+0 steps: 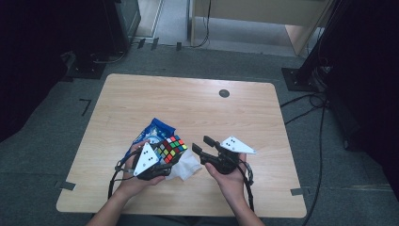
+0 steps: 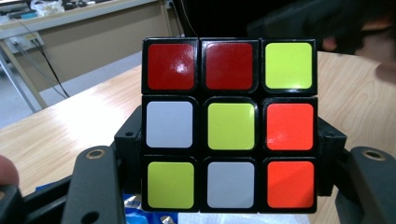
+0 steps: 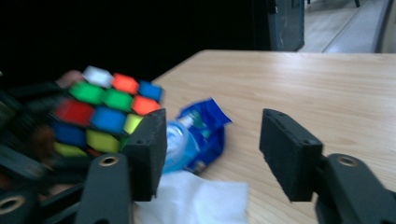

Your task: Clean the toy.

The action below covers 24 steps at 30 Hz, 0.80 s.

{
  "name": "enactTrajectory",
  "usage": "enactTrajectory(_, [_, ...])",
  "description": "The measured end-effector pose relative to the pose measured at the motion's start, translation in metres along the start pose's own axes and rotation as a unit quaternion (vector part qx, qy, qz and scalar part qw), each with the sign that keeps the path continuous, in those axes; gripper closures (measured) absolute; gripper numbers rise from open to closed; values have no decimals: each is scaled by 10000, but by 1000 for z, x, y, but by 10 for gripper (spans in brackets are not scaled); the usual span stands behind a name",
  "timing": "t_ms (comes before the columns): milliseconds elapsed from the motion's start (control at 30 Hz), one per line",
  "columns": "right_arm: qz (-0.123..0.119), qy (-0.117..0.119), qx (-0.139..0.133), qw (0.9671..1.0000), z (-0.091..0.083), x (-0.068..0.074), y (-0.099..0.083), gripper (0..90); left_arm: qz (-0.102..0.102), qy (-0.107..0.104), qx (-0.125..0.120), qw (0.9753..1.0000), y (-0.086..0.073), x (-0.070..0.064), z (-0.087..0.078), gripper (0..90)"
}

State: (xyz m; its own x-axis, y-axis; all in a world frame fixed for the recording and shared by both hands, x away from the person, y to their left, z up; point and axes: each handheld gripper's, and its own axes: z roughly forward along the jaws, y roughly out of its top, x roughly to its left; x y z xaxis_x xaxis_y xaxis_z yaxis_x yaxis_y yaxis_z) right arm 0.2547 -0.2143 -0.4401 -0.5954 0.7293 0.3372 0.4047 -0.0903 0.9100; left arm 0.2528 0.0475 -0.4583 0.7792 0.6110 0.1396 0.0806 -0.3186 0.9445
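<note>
Pale wood tabletop (image 1: 197, 108) carries a blue wipes packet (image 1: 151, 133) and white tissue (image 1: 186, 165). Above them, the left gripper (image 1: 165, 157) clamps its fingers on a Rubik's cube (image 1: 171, 147). Right gripper (image 1: 202, 145), fingers apart, should approach squarely and grip one outer layer.

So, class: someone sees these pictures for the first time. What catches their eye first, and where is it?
The bright cube, clamped in the left gripper near the table's front edge; its nearest face in the left gripper view mixes red, yellow, white and orange. Next, the blue packet behind it and the white tissue beside it. The right gripper stands open just to the right.
</note>
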Motion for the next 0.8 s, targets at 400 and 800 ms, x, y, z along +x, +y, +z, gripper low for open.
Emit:
enactTrajectory(400, [742,700,403,9940,16,23,-5,254,245,63,31,9997,0,-19,8,338])
enactTrajectory(800, [1297,777,817,9851,23,21,-14,340,334,-22,45,9994,0,-26,13,334])
